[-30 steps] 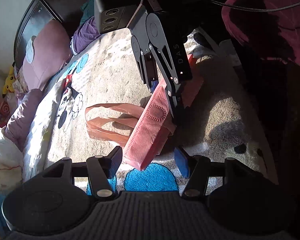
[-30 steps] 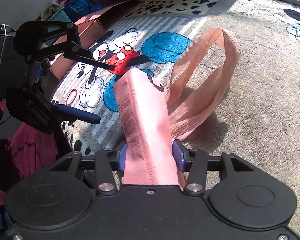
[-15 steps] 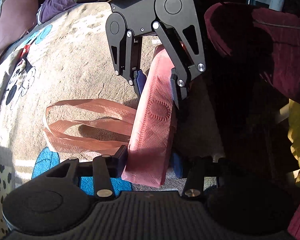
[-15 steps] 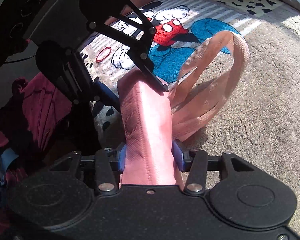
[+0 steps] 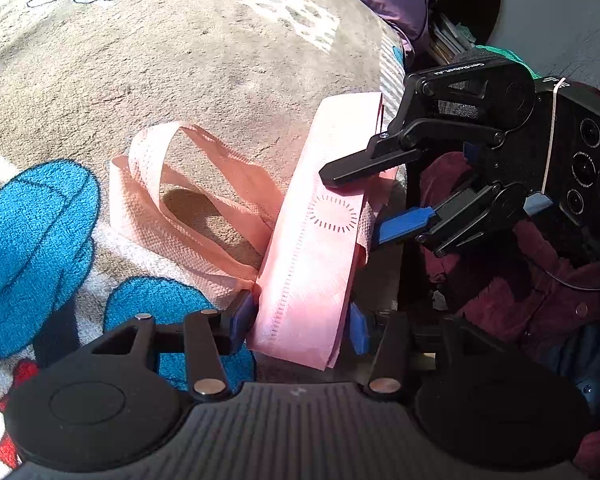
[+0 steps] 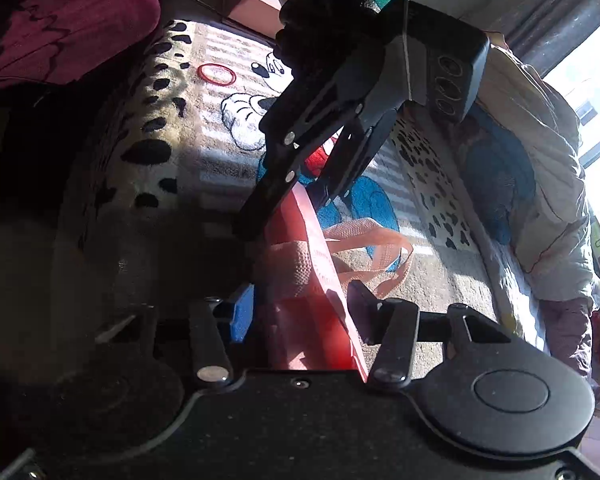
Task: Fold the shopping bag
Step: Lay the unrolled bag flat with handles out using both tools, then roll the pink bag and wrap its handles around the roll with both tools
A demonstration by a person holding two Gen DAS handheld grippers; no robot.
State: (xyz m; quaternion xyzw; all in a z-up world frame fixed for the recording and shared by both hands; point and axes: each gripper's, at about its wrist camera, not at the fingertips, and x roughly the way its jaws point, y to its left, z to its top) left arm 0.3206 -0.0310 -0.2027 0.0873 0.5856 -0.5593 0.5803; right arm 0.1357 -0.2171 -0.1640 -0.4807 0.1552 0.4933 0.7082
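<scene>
While the left claw (image 5: 302, 318) pinches one end of the folded pink bag (image 5: 320, 232), the right claw (image 5: 356, 200) stands spread around the other end.

Both wrist cameras sit close above the blanket (image 5: 148, 64), facing each other along the folded pink bag (image 5: 312, 248) they share

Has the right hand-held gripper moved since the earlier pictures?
Yes. The right hand-held gripper was above the pink bag in the left wrist view; now it reaches in from the right, open around the bag's edge.
</scene>
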